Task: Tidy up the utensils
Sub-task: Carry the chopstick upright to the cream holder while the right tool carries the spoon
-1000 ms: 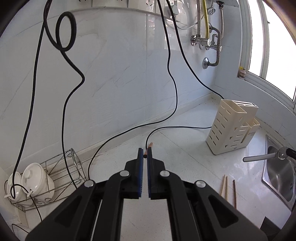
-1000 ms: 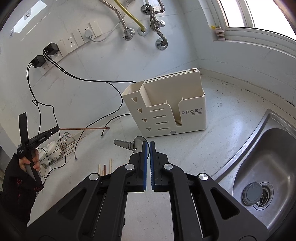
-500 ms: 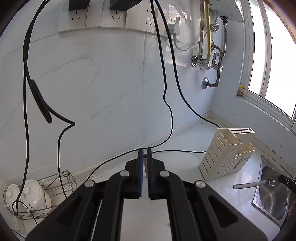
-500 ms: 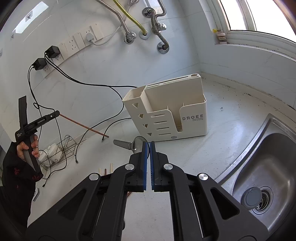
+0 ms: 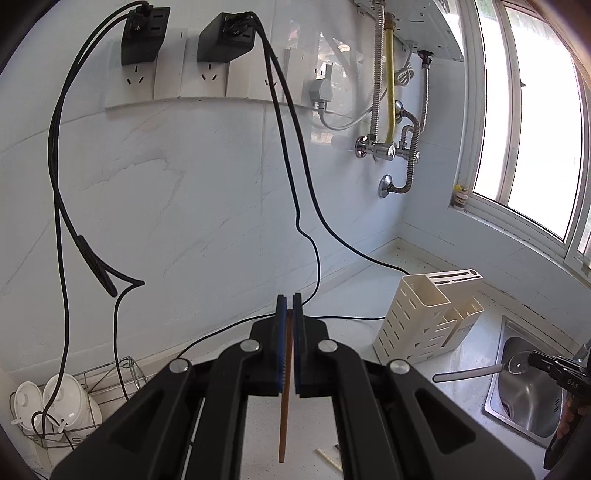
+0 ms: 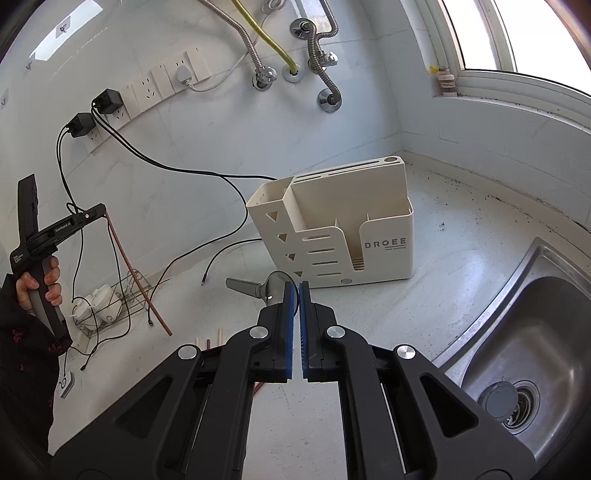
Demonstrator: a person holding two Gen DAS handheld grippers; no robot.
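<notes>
Both grippers clamped on utensils above countertop.
L wrist: left gripper (image 5: 289,306) jaws clamped on brown chopstick (image 5: 285,391), hanging down. R wrist: right gripper (image 6: 294,291) jaws clamped on steel spoon (image 6: 258,288), just in front of cream utensil holder (image 6: 332,229).

The wall (image 5: 192,206) was white and smooth, with thin grey lines like marble. A row of white sockets (image 5: 177,79) sat high on it. Two black plugs (image 5: 146,35) were stuck in, and black cables (image 5: 295,192) hung down to the white counter (image 6: 454,258). Shiny metal pipes (image 5: 404,147) and a yellow hose (image 5: 389,81) ran down the wall near the corner. A big window (image 5: 532,122) with a white frame let in bright daylight. A steel sink (image 6: 532,332) was set in the counter, with a drain (image 6: 511,400) at the bottom. A wire rack (image 5: 70,410) with white bowls stood by the wall.
</notes>
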